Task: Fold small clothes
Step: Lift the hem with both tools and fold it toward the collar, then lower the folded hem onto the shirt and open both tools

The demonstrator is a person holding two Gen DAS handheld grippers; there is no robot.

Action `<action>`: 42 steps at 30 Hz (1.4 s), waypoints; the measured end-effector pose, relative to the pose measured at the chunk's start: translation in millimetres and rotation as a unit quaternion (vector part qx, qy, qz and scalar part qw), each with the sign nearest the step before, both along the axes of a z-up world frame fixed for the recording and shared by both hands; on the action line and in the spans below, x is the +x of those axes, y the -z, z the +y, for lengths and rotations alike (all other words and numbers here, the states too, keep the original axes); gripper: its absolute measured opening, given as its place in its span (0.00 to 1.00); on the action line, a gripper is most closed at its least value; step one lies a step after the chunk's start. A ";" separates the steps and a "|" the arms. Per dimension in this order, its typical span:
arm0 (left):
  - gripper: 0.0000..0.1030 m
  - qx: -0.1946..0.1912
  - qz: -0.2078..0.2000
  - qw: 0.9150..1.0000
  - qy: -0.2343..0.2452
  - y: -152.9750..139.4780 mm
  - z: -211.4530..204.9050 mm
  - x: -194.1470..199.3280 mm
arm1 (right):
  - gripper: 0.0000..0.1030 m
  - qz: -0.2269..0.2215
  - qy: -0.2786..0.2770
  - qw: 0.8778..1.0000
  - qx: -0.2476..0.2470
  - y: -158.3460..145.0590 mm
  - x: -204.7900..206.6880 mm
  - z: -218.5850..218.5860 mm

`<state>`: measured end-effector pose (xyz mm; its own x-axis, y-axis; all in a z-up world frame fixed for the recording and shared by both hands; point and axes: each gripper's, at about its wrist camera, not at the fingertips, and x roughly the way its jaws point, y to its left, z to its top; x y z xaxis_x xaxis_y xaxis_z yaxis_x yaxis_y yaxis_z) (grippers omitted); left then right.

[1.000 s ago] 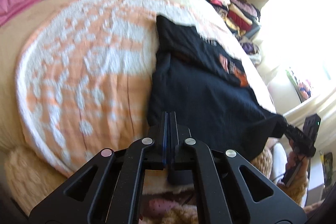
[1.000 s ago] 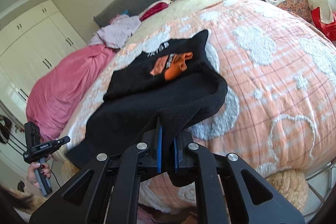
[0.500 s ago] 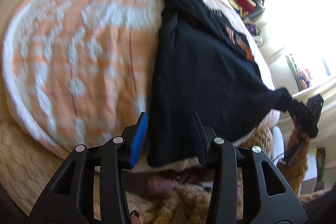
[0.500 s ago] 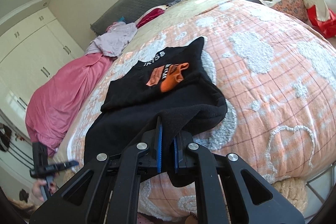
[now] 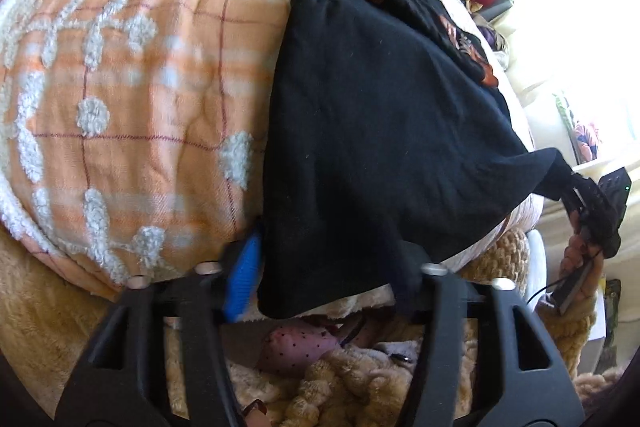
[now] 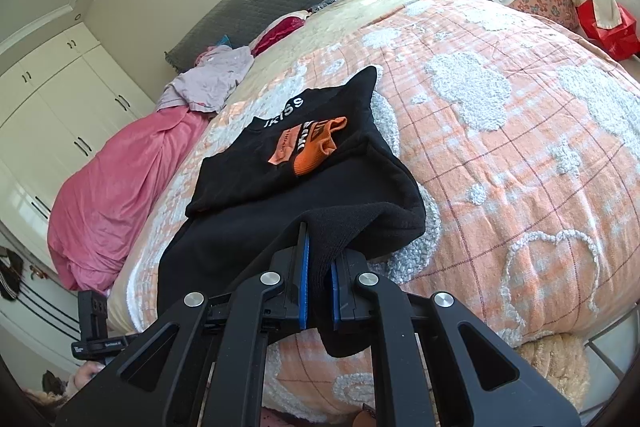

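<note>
Our right gripper is closed tight on one corner of the black garment, which lies on the orange blanket. Our left gripper is wide open around the garment's other hanging corner.

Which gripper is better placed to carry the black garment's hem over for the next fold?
Right. The right gripper is clamped on the black knit garment; the left gripper is open, only straddling its corner.
</note>
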<state>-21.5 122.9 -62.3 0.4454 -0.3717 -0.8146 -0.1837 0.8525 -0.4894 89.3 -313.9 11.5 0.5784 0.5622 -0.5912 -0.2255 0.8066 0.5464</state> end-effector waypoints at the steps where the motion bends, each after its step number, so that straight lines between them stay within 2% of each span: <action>1: 0.12 0.005 -0.001 1.000 0.001 -1.4 -0.5 1.0 | 0.07 0.000 0.001 1.000 0.000 0.1 0.1 -0.2; 3: 0.03 0.006 -0.003 1.000 0.000 -4.6 0.5 2.0 | 0.07 0.001 0.002 1.000 0.002 0.4 1.0 -0.1; 4: 0.02 0.003 -0.008 1.000 -0.002 -7.4 1.5 2.0 | 0.07 0.000 0.001 1.000 0.002 -0.4 1.2 0.3; 7: 0.02 -0.013 -0.035 0.999 -0.009 -23.9 4.4 3.8 | 0.07 -0.002 0.002 1.000 -0.002 -2.6 1.7 1.0; 14: 0.02 -0.012 -0.121 0.992 -0.031 -75.5 21.2 23.5 | 0.07 -0.015 0.002 1.000 -0.004 -12.9 10.2 3.8; 24: 0.02 0.007 -0.187 0.980 -0.063 -114.5 41.3 66.8 | 0.07 -0.058 -0.005 0.998 -0.023 -46.8 43.1 14.8; 34: 0.02 0.039 -0.208 0.975 -0.066 -136.7 51.1 118.7 | 0.07 -0.081 -0.008 0.996 -0.042 -70.1 98.4 36.1; 42: 0.02 0.054 -0.206 0.975 -0.070 -138.9 55.8 156.6 | 0.07 -0.072 0.001 0.996 -0.046 -69.4 142.0 43.7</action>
<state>135.1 178.7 76.6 0.7833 -0.2055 -0.5867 -0.1095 0.8834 -0.4556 231.3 -270.2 80.9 0.6617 0.5088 -0.5507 -0.2955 0.8520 0.4322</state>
